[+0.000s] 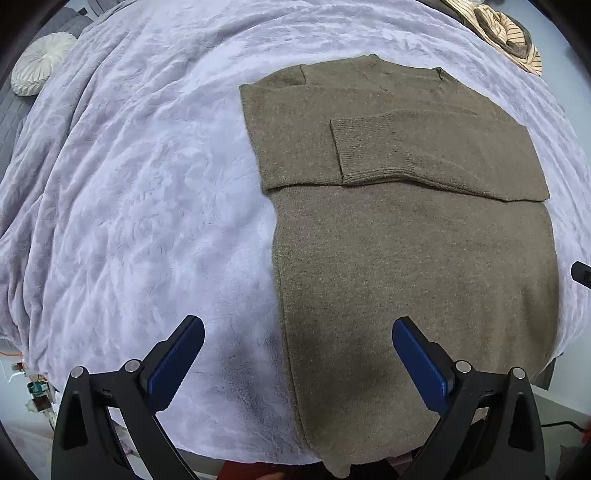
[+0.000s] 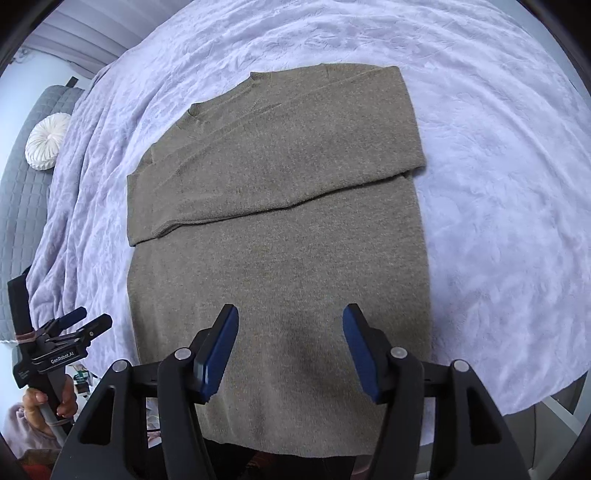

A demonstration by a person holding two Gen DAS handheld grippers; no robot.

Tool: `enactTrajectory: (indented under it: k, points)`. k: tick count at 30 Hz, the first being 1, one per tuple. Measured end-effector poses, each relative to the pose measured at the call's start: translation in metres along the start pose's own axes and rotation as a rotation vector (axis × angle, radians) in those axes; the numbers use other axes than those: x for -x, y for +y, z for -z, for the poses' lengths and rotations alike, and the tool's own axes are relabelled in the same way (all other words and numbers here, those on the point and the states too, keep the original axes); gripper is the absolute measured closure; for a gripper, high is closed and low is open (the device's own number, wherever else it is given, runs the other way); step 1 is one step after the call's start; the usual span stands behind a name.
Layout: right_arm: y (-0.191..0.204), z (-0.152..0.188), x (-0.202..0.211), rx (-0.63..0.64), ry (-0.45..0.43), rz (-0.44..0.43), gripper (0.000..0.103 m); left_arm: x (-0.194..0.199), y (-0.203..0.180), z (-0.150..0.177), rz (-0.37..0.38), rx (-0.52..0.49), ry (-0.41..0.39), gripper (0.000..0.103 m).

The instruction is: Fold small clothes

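A: Left wrist view first. Left gripper (image 1: 297, 343) has its jaws wide apart and holds nothing. It hovers over the near left edge of the sweater (image 1: 413, 258), one finger above the blanket (image 1: 147, 184), the other above the knit.

B: How does the sweater lie?

A: Flat on the blanket, long axis running straight away from the gripper, collar at the far end, hem at the near bed edge. Both sleeves are folded across the chest, and the ribbed cuff (image 1: 369, 151) lies on top.

B: Right wrist view?

A: Right gripper (image 2: 290, 332) is also spread and empty, centred over the sweater's lower half (image 2: 280, 258). The left gripper (image 2: 79, 325) shows at the far left, off the cloth. Its jaws are hard to read from here.

B: Which is nearer the hem?

A: Both are about level with it. Probably each takes a hem corner and folds it up toward the collar.

B: Anything in the way?

A: No. The round cushion (image 1: 40, 62) and the striped fabric (image 1: 506, 33) are well apart from the sweater. The hem overhangs the bed edge slightly, so the grip there may be awkward.
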State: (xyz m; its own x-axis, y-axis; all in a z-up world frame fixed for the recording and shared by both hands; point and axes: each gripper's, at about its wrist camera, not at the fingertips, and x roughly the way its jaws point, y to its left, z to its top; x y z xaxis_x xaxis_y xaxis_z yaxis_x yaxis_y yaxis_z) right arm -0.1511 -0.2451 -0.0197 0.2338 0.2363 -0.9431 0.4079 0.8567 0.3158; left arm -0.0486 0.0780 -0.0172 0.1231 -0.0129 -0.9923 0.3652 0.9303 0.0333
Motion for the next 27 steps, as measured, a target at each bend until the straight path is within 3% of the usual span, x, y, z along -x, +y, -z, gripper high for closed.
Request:
enactTrajectory:
  k: [3,8,27]
  points:
    - [-0.002,0.006,0.003,-0.003,0.006,0.003,0.026,0.001,0.002,0.003,0.007,0.002,0.008,0.001]
    - [-0.001,0.012,0.003,-0.003,0.027,0.014,0.026,0.003,0.004,0.008,0.042,0.001,0.024,0.001]
    - [-0.009,0.029,-0.008,-0.031,0.093,0.034,0.026,-0.007,-0.002,0.026,0.042,-0.032,0.072,0.001]
